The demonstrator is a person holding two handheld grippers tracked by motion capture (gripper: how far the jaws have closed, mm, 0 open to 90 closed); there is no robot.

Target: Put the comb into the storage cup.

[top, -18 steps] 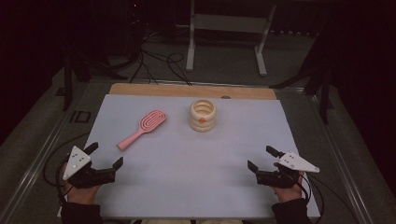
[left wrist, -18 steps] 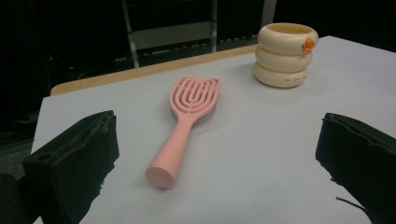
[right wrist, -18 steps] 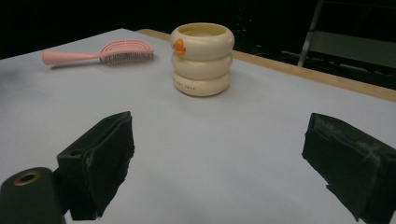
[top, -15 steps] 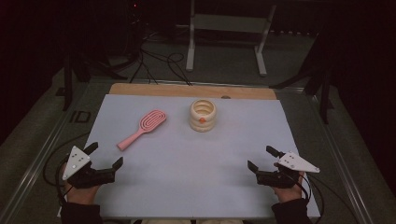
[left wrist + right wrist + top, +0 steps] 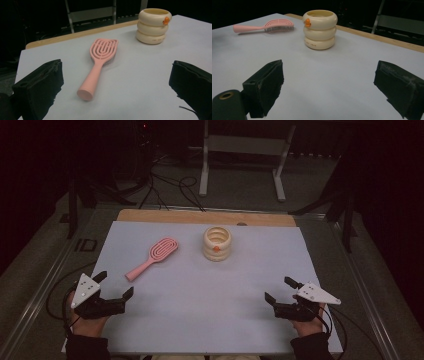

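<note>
A pink hairbrush lies bristles down on the pale mat, left of centre; its handle points toward my left gripper and it lies ahead of the jaws in the left gripper view, hairbrush. A cream ribbed cup with an orange duck emblem stands upright near the mat's far middle; it is seen too as the cup and the cup. My left gripper rests open at the front left, nothing between its jaws. My right gripper sits open at the front right, also empty, with the hairbrush far off.
A wooden table edge runs behind the mat. Beyond it stand a metal stand and cables on the dark floor. A metal rail borders the table's left side.
</note>
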